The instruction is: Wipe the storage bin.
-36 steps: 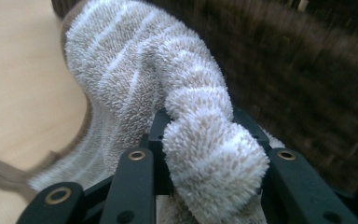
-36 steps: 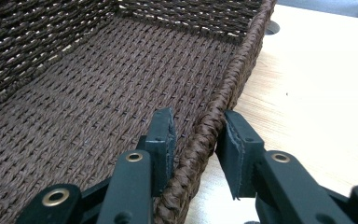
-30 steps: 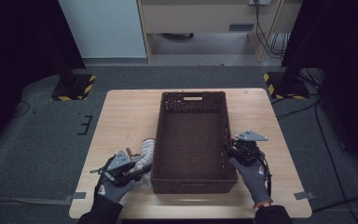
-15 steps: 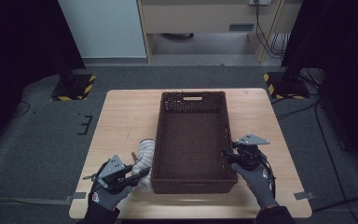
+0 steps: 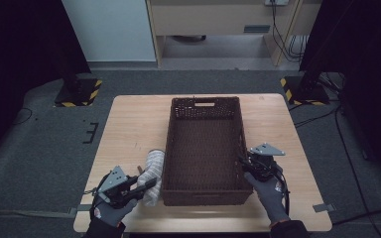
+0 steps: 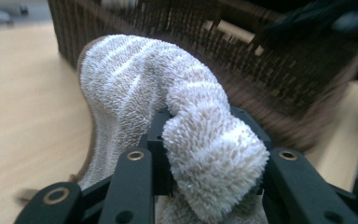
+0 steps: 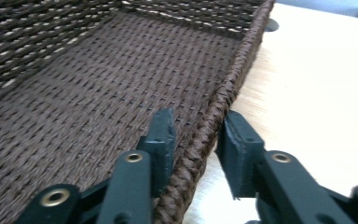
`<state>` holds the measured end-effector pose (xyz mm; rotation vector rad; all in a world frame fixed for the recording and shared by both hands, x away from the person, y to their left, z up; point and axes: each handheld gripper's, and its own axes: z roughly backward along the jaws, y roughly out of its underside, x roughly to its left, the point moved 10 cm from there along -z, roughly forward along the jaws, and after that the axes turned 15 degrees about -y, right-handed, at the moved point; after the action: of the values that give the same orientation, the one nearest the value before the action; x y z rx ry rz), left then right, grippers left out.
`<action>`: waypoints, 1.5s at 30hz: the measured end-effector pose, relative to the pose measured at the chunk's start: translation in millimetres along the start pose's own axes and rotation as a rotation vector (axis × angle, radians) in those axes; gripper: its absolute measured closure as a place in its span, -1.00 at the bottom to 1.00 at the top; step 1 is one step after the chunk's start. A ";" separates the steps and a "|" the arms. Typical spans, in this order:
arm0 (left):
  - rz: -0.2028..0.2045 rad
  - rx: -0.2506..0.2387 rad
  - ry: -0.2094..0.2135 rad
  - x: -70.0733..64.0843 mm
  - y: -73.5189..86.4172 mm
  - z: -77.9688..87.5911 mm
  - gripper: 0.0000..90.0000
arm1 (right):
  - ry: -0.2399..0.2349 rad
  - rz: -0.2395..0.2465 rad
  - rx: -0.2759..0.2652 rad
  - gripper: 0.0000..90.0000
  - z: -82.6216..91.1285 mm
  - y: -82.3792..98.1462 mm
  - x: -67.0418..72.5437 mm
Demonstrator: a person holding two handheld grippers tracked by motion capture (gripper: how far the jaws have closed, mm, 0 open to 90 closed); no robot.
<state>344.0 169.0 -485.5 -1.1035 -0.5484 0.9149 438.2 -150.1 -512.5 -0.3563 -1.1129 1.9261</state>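
Since a second ago: left gripper (image 5: 149,184) drawn back toward the near table edge and raised slightly, white sock (image 5: 151,171) carried along; right gripper (image 7: 193,142) jaws just closing over the basket (image 5: 203,148) rim. Left jaws now clamped on the sock (image 6: 177,121), which hangs beside the basket's left wall, outside it. Right pads astride the right rim, inner pad touching, outer pad apparently still with a gap. Done, judging by this: sock gripped, basket nearly steadied. Remaining: lift over the wall, release inside the basket.
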 end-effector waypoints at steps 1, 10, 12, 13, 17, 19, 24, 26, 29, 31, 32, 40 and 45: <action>-0.005 -0.015 -0.001 -1.5 -3.5 3.9 0.41 | 0.002 -0.006 -0.004 0.52 -0.8 -0.5 -0.1; -0.034 0.052 0.000 -2.5 18.5 -2.6 0.40 | 0.007 -0.031 -0.016 0.53 -6.0 -3.7 -1.0; -0.037 0.094 -0.001 -1.8 30.7 -8.9 0.40 | 0.000 -0.027 -0.015 0.52 -6.2 -3.8 -0.5; -0.048 0.122 -0.003 -1.8 37.2 -11.9 0.40 | -0.002 -0.026 -0.016 0.51 -6.1 -3.8 -0.9; -0.087 0.212 -0.018 -0.6 58.9 -20.9 0.40 | -0.007 -0.024 -0.013 0.49 -5.8 -3.6 -1.3; -0.082 0.202 -0.019 -0.3 57.2 -19.9 0.41 | -0.007 -0.023 -0.015 0.49 -5.8 -3.6 -1.5; -0.005 0.061 0.000 0.7 23.1 0.8 0.42 | -0.005 -0.022 -0.014 0.48 -5.7 -3.6 -2.0; 0.015 0.007 0.026 -5.9 8.6 13.3 0.42 | -0.005 -0.021 -0.014 0.48 -5.8 -3.7 -2.2; -0.027 -0.001 0.039 -19.2 8.5 24.4 0.42 | -0.004 -0.022 -0.014 0.48 -5.8 -3.7 -2.4; -0.055 0.027 0.028 -22.8 17.8 24.3 0.42 | -0.006 -0.024 -0.014 0.48 -5.9 -3.6 -1.9; -0.056 0.042 0.024 -22.8 22.7 22.3 0.42 | -0.007 -0.025 -0.014 0.48 -5.9 -3.5 -1.7; -0.098 0.251 -0.022 -14.5 70.8 -6.9 0.41 | -0.009 -0.023 -0.017 0.48 -6.2 -3.8 -2.0; -0.059 0.246 -0.030 -8.0 68.9 -6.7 0.42 | -0.010 -0.022 -0.017 0.46 -6.1 -3.8 -2.4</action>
<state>320.9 169.7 -551.2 -0.8493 -0.4767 0.9224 445.3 -147.7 -513.2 -0.3422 -1.1354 1.9019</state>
